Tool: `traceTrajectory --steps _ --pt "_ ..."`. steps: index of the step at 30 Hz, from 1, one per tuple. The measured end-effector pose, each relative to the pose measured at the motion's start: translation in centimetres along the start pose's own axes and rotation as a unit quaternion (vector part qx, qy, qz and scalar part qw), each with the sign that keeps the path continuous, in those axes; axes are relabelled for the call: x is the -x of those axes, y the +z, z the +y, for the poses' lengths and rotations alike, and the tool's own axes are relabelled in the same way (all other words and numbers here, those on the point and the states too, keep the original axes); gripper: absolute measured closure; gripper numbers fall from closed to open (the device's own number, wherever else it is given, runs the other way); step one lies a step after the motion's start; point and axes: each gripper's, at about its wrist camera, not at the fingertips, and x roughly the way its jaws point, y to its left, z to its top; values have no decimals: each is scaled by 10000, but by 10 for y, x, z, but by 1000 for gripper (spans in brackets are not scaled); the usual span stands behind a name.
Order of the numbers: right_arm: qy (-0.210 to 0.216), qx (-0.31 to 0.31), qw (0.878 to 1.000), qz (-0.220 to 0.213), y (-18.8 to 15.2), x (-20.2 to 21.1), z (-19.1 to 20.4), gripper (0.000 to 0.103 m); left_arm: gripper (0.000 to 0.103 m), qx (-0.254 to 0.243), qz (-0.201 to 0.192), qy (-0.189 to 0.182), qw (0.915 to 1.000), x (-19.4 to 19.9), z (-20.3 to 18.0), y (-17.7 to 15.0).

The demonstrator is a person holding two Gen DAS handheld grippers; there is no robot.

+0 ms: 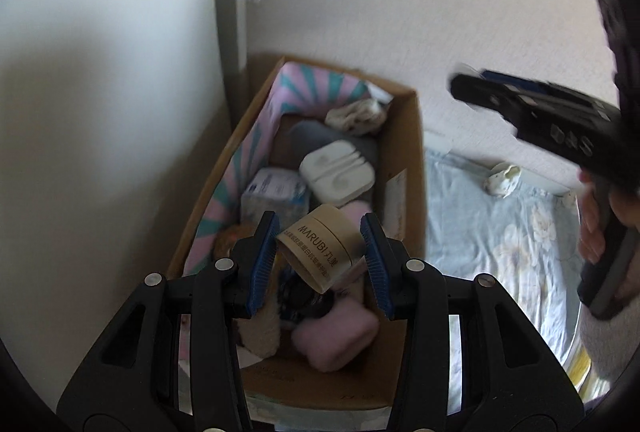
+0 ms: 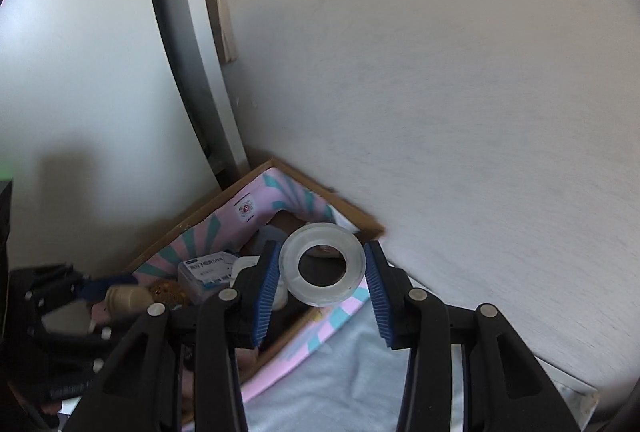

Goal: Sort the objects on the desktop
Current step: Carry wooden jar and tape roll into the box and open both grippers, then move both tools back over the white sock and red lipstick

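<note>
A: Start with the biggest. One cardboard box (image 1: 404, 167) sits on the bed (image 1: 500, 232), tight against the wall at the bed's far edge. Stiff walls, but it's loaded, so I judge it heavy and better left where it is.

B: And inside?

A: A pink and teal striped cloth (image 1: 256, 147) lines its left wall; soft, it would just bunch up. Then one white case (image 1: 336, 171), hard and smooth, probably slippery, so take it across the short sides. One tissue pack (image 1: 272, 191), light and squashy. One pink pad (image 1: 336, 336) at the near end, soft. One crumpled white cloth (image 1: 356, 117) at the far end. Darker things underneath I can't make out.

B: What's held?

A: The left gripper (image 1: 320, 252) has its fingers pinching one tan jar (image 1: 320, 248) across its round side, above the near half of the box. It looks rigid and light to middling; the wall is smooth and curved and it hangs tilted, so it could roll out of the pads.

B: The right one?

A: The right gripper (image 2: 322, 272) pinches one clear tape roll (image 2: 322, 266) across its outer rim, hole facing the camera, above the box's right rim. Light, fairly stiff, slick on the outside; the rim is the sensible hold.

B: Anything loose?

A: One small white scrap (image 1: 502, 179) on the bed by the wall.
</note>
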Motion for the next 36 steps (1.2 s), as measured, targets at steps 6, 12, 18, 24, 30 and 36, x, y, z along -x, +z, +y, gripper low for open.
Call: traceTrajectory --steps 6,12,18,24,30,36 --pt "169 35 9992 365 9 -52 4 64 64 76 168 18 9998 -17 5 -10" --pt "199 49 9985 503 12 -73 7 64 64 179 268 -59 9995 -30 12 -12" --pt "343 -413 9964 663 17 -86 -3 30 2 77 433 43 9990 -38 6 -9" --pt "314 -957 9942 373 15 -69 -23 26 0 -112 236 31 9997 -32 0 -8" --pt "209 -937 9948 328 9 -54 -28 26 0 -105 209 -21 9997 -32 3 -6" --pt "89 -833 9962 256 5 -36 -31 26 0 -195 160 -31 9997 -23 -2 -4"
